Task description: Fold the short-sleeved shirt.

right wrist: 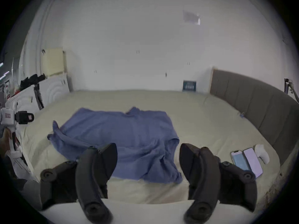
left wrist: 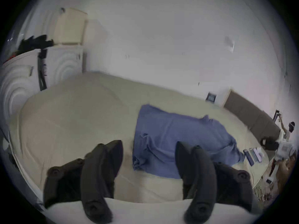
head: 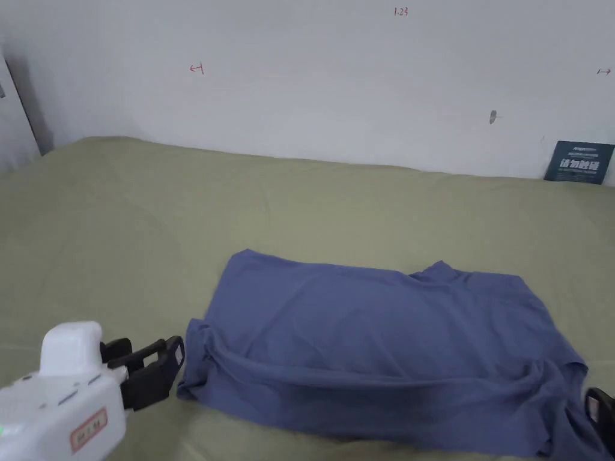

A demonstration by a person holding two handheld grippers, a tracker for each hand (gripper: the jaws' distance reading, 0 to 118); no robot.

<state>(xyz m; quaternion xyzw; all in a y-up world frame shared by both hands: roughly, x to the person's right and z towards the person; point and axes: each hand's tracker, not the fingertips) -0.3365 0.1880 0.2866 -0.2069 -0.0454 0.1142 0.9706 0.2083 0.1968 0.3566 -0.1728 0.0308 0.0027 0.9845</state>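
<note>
The blue short-sleeved shirt [head: 378, 348] lies flat on the green-sheeted bed [head: 120, 228], towards the near edge, long axis running left–right across the person's front. It looks already doubled over lengthwise: a rolled fold line runs along the near side, and a collar bump sits on the far edge, right of centre.

Left tongs [head: 157, 365] hover just beside the shirt's left end, level w/ the near-left corner, apart from the cloth. In the left gripper view the left tongs [left wrist: 148, 156] have jaws spread wide w/ nothing between them, and the shirt's left edge lies straight ahead, a bit right of centre. Right tongs [head: 600, 414] barely poke in at the head view's lower right, close by the bunched sleeve end. In the right gripper view the right tongs [right wrist: 148, 158] are likewise spread and empty, w/ the shirt's rumpled right corner directly ahead between the jaws.

So each hand is nearest its own end – probably about to pinch both near corners, or both ends, for the next fold.

Room: plenty of bare sheet beyond the shirt and to its left. On the right, two phones [right wrist: 246, 162] and a white object [right wrist: 262, 153] lie on the bed near the padded headboard [right wrist: 258, 108], well apart from the shirt, but worth minding if the right hand swings out.
</note>
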